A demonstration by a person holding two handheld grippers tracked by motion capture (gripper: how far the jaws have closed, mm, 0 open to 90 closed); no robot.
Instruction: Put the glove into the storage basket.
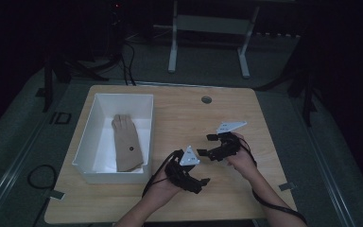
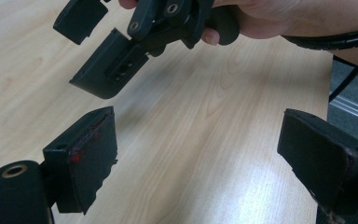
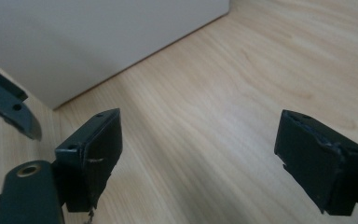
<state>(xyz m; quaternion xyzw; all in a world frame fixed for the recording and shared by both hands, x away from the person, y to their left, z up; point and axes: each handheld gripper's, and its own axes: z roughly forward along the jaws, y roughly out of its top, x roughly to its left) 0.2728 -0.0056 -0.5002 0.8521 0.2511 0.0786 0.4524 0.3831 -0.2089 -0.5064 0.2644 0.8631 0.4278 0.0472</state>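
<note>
Two grippers are seen in the high view above the near half of a wooden table [image 1: 179, 113]: the left gripper [image 1: 203, 182] nearer the person, the right gripper [image 1: 209, 144] just beyond it. A white bin [image 1: 90, 137] stands to their left, and in it a tan glove [image 1: 126, 144] lies flat, its long axis running from the near wall to the far wall, fingers at the far end. The left hand is judged nearer to it, though dim light hides detail. In the left gripper view, the jaws are spread wide over bare wood, nothing between them; the right gripper is seen ahead, also spread. In the right gripper view, the jaws are held wide apart and empty, the bin's wall [image 3: 98, 42] just beyond; the glove is hidden by it.
</note>
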